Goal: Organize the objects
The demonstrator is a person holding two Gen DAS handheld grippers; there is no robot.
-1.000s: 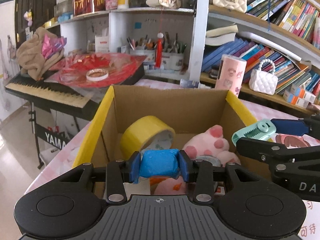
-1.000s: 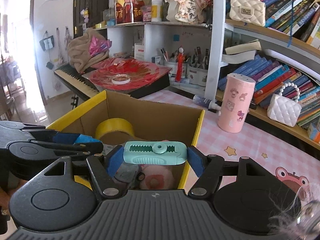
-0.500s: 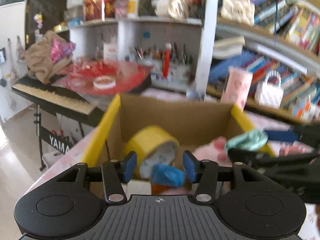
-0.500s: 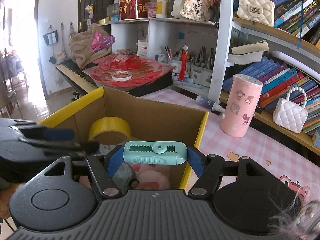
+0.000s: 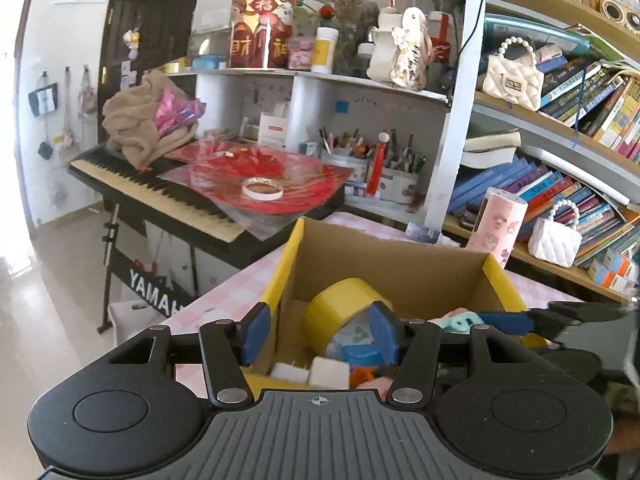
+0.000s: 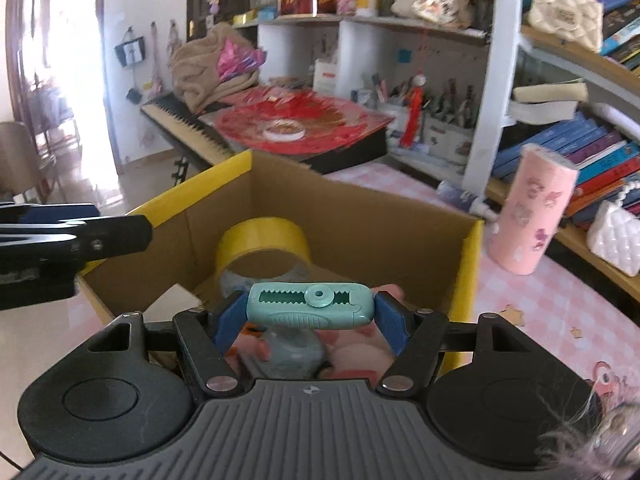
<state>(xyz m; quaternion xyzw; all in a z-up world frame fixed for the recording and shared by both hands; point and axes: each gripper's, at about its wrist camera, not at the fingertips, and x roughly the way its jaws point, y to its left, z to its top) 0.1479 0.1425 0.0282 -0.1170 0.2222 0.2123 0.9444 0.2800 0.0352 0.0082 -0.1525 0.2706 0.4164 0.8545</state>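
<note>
An open cardboard box (image 5: 384, 256) with yellow flaps stands on the pink checked table. Inside lie a yellow tape roll (image 5: 340, 312), a blue object (image 5: 360, 354), white blocks (image 5: 328, 372) and a pink plush (image 6: 360, 348). My left gripper (image 5: 318, 334) is open and empty above the box's near left corner. My right gripper (image 6: 310, 318) is shut on a teal toothed plastic piece (image 6: 312, 306) and holds it over the box (image 6: 360, 216); it also shows in the left wrist view (image 5: 456, 322). The tape roll (image 6: 260, 246) shows in the right wrist view too.
A pink patterned cylinder (image 6: 532, 212) stands on the table right of the box. Behind are bookshelves (image 5: 560, 184), a white quilted bag (image 5: 554, 240), pen holders (image 5: 376, 168), and a Yamaha keyboard (image 5: 168, 196) with red paper and a tape ring on it.
My left gripper opened and dropped the blue object into the box, then pulled back and up. My right gripper moved forward over the box, still holding the teal piece.
</note>
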